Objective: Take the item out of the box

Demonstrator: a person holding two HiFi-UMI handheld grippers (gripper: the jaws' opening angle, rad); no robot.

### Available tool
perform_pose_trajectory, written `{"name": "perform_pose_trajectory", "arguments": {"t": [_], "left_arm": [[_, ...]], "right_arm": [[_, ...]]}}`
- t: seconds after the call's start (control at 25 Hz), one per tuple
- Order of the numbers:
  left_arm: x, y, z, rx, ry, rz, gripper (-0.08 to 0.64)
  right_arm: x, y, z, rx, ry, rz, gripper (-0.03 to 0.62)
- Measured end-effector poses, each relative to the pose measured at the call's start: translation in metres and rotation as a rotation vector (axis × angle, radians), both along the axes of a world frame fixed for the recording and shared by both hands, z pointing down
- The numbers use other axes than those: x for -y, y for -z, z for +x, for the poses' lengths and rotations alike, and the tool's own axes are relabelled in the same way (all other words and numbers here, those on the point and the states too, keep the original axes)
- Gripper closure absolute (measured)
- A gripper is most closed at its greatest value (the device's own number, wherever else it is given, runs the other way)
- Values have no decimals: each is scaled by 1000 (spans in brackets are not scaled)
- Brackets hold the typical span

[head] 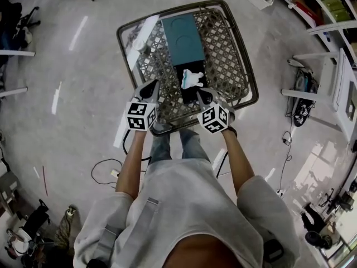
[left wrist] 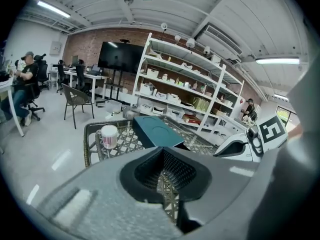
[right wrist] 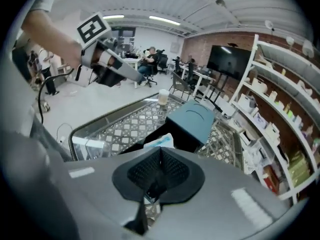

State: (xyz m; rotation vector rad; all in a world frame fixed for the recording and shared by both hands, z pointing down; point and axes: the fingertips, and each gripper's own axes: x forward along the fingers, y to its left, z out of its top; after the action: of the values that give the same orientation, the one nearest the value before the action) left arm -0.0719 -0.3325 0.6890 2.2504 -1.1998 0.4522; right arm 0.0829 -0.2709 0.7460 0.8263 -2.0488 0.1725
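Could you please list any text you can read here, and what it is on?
None can be read.
Cubes on the left gripper and right gripper show only square markers.
The teal lid shows no print.
Any print on the white item is too blurred.

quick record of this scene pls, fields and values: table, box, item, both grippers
surface: lattice-top table
box: black box, near end open, teal cover at its far end
item: white and blue item lying in the open end, not yet taken out
cup: cup on the table, apart from the box
left gripper: shut, empty, over the table's near edge
right gripper: shut, empty, item ahead of its jaws
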Motion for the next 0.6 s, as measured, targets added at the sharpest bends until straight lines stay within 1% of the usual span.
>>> {"name": "perform_pose_trajectory", "arguments": {"t": [0.16, 0.24, 0.32, 0.36, 0.44, 0.52, 0.6], "left_arm": [[-7, -3, -2, -1, 16, -5, 554], [-10, -5, -5, 2, 23, -9, 554], [-13, -6, -6, 1, 28, -13, 554], [-15, -7, -7, 1, 30, -16, 554], [-15, -7, -10, -2, 35, -20, 554], [-15, -8, -12, -3, 40, -21, 554], [-14, -9, -14, -1, 43, -23, 554]], "right_arm": [[-9, -15, -3, -149, 205, 36, 592], [-14, -23, -7, -193, 290, 39, 582], [-17, -29, -9, -204, 331, 28, 456], [-17, -31, -10, -208, 339, 22, 423], [-15, -37, -9, -225, 353, 9, 331], [-13, -44, -8, -246, 367, -8, 274], [-11, -50, -6, -259, 376, -31, 244]]}}
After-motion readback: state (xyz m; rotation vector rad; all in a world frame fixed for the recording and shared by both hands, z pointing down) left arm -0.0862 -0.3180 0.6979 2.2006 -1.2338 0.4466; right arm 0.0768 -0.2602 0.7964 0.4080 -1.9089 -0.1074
